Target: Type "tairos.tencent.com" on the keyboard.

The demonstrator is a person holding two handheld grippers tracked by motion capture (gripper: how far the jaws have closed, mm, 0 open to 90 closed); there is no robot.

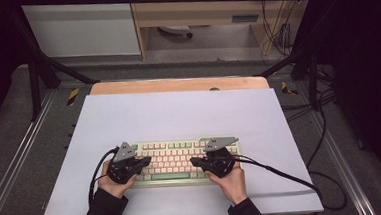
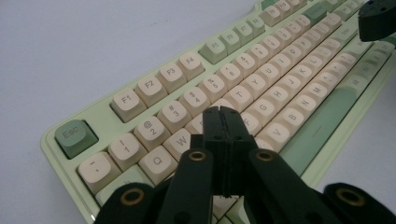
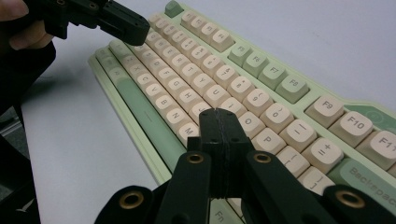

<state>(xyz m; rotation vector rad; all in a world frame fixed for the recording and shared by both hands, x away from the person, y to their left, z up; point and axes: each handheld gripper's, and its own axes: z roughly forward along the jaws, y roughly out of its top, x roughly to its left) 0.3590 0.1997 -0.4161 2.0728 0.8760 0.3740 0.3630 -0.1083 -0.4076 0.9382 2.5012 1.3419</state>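
My left gripper [image 1: 143, 163] sits over the left end of the keyboard [image 1: 174, 158], jaws pressed together with nothing between them; in the left gripper view the closed tips [image 2: 223, 122] hang above the keys near W and E. The keyboard lies flat at the near middle of the white sheet [image 1: 179, 113] covering the table, long side facing me. It's a green case with cream keycaps: I judge it rigid, moderately heavy for its size, smooth plastic so a bit slippery. Keycaps could pop off, so I wouldn't pinch them. Best hold looks like the case rim at both short ends, or pushing on the front edge. My right gripper [image 1: 196, 162] is over the right half, jaws also shut and empty, tips [image 3: 219, 122] above the keys near the O and P area.
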